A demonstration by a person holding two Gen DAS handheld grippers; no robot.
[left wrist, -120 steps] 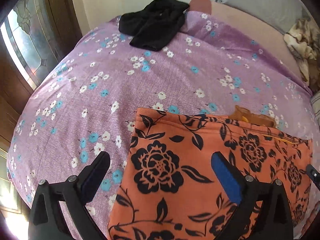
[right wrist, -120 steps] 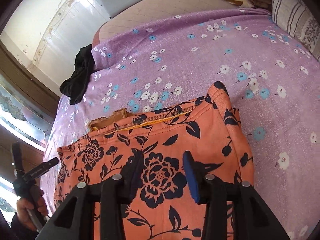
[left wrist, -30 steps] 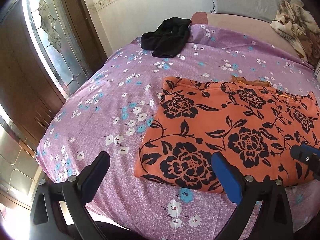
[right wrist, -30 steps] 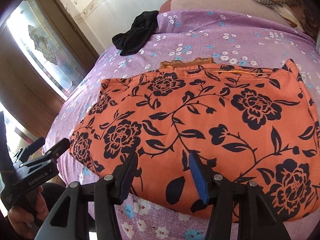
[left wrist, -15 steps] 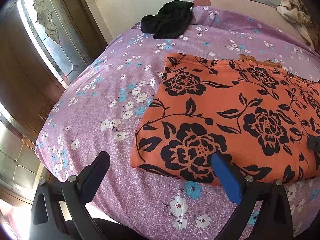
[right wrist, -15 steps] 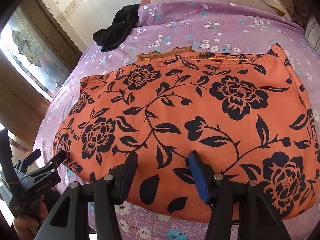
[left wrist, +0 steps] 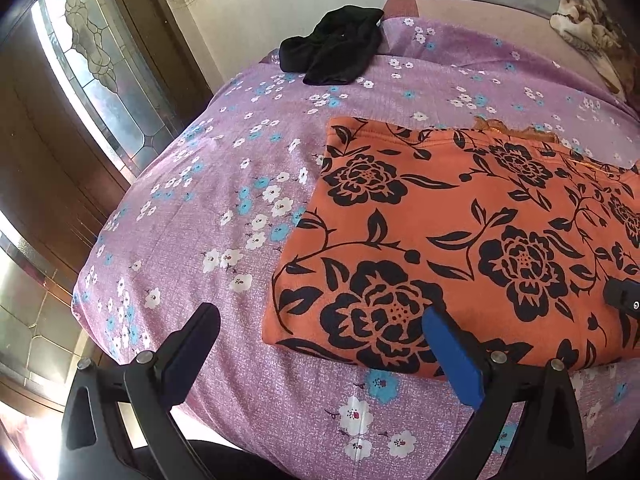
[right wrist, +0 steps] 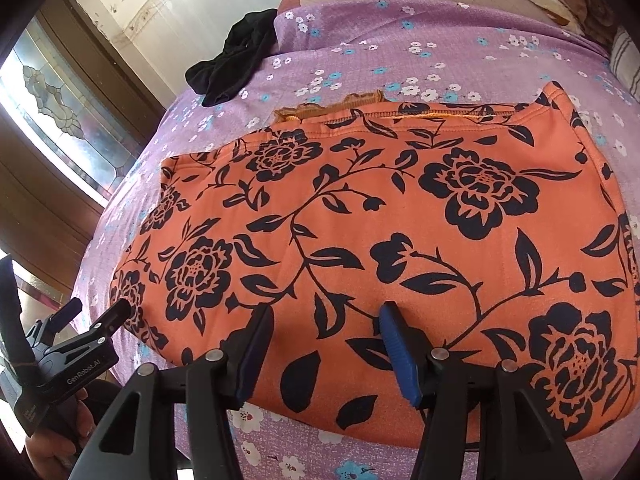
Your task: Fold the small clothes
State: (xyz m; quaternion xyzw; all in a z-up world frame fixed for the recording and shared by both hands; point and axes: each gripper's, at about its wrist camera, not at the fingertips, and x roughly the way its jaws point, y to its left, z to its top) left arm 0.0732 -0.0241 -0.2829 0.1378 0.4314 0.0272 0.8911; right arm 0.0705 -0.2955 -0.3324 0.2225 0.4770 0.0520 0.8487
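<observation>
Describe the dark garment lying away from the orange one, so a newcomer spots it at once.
Start at the bed's purple flowered sheet and follow it to the far corner by the pale wall. There lies the black garment, crumpled in a heap. Unlike the flat orange floral garment nearer the camera, it is plain black and unfolded.

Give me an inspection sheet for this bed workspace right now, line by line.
Surface: purple flowered bedsheet, smooth.
Job's things: orange floral garment lies flat and folded near the bed's front edge; black garment lies crumpled at the far corner.
Clutter: beige patterned blanket bunched at the far right.
Grippers: left hand-held gripper open, over the garment's near left corner, holding nothing; right hand-held gripper has its jaws opening above the near edge, nothing pinched.
Cables: nothing seen.
Surroundings: patterned glass door in a wooden frame on the left; pale wall behind.
</observation>
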